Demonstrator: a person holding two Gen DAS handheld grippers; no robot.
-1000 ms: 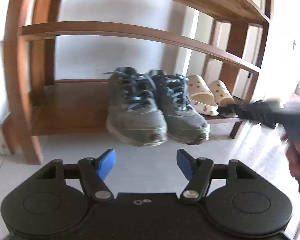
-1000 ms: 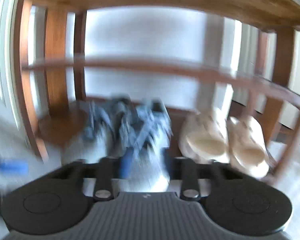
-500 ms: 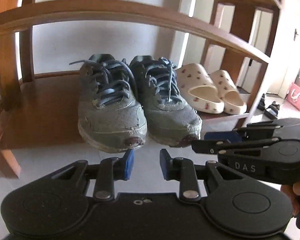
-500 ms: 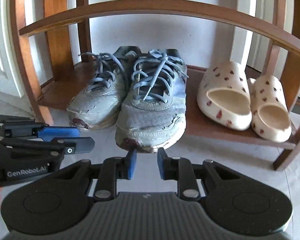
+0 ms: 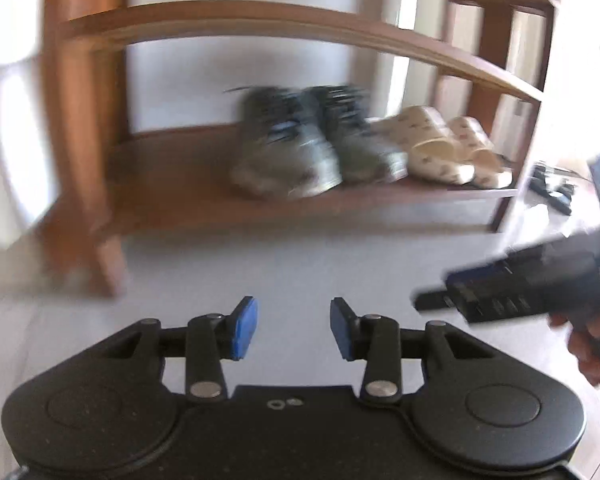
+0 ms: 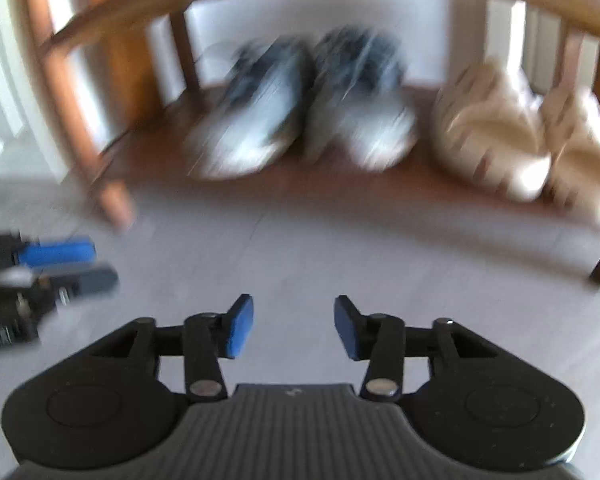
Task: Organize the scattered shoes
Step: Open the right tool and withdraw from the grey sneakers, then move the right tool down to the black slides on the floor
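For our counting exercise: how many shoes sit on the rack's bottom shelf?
4: two grey sneakers side by side mid-shelf, and two cream slippers to their right. Blur could hide others.

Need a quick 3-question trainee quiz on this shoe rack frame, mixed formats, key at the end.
1. True or false: the left gripper is shut on a sneaker.
2. Multiple choice: the grey sneakers sit on A) the floor, B) the bottom shelf, C) the top shelf.
3. Fill in: to the right of the sneakers on that shelf lies a pair of cream ____.

Key: 1 false, both it and the right gripper are open and empty. 2 B. 3 slippers.
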